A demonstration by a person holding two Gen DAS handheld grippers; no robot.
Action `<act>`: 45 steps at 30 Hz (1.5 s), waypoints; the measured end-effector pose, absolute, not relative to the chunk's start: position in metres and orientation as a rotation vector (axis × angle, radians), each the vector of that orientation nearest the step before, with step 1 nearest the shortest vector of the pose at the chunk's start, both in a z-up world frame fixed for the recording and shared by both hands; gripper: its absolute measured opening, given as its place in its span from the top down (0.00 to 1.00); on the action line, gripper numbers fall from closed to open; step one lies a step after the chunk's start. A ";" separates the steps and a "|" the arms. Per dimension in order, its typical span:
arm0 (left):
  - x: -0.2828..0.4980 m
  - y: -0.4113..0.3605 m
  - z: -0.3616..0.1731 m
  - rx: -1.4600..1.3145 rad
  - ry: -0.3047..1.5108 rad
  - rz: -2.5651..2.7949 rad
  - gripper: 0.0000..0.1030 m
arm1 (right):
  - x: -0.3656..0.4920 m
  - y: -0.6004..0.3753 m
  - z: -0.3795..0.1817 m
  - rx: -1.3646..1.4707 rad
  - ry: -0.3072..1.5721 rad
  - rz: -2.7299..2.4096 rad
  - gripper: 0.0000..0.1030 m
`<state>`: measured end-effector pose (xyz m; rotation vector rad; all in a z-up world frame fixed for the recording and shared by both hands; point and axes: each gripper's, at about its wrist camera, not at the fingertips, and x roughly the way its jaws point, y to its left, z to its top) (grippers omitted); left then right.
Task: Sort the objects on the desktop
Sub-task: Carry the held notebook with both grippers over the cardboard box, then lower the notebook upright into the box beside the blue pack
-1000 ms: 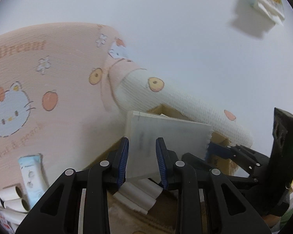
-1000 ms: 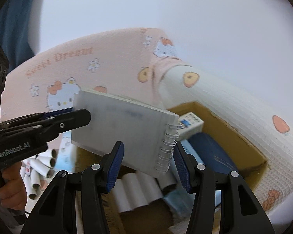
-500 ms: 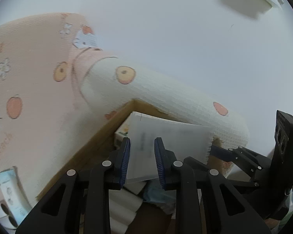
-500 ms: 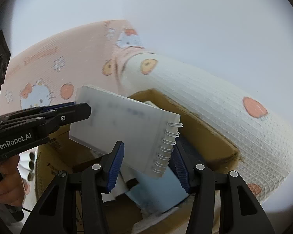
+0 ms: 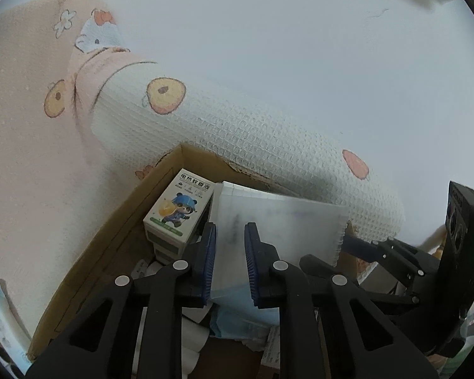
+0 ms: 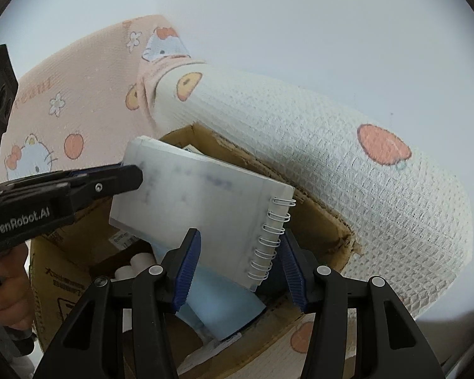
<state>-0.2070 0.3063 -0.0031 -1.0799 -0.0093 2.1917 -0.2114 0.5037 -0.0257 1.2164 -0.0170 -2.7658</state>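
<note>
Pale, plain wall fills the background of both views, and below it a waffle-textured blanket [image 5: 268, 132], pink and cream with printed cats and peaches, drapes beside an open cardboard box [image 6: 325, 221]. Above the box hangs a spiral notebook [image 6: 205, 208] with a frosted, translucent plastic cover, tilted. Only the right wrist view shows its white wire binding, which sits between the blue ribbed pads of the right gripper [image 6: 240, 265]; whether those pads press on it cannot be told. That view also shows the left gripper [image 6: 123, 178] pinching the opposite edge, with a hand [image 6: 6, 287] on its handle. Seen from the left wrist, the left gripper [image 5: 229, 263] has the cover's edge between its closing jaws, and a small carton [image 5: 180, 208] with a cartoon panda stands upright in the box's corner. Paper tubes [image 5: 192, 338] and a light-blue packet [image 6: 218, 309] lie deeper inside.
</note>
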 end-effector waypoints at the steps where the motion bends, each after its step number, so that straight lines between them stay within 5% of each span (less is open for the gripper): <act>1: -0.210 0.309 -0.005 -1.096 -0.016 2.179 0.80 | -0.215 0.503 -0.025 1.231 -0.008 -2.765 0.53; 24: -0.224 0.354 -0.057 -1.256 0.254 2.119 0.86 | -0.228 0.510 -0.033 1.447 0.101 -2.645 0.52; 33: -0.242 0.327 -0.064 -1.339 -0.062 2.022 0.86 | -0.234 0.477 -0.054 1.565 0.417 -2.424 0.48; 41: -0.233 0.318 -0.058 -1.338 -0.100 2.034 0.86 | -0.242 0.460 -0.071 1.578 0.648 -2.354 0.47; 45: -0.223 0.314 -0.056 -1.386 -0.112 2.020 0.74 | -0.242 0.464 -0.075 1.590 0.642 -2.357 0.47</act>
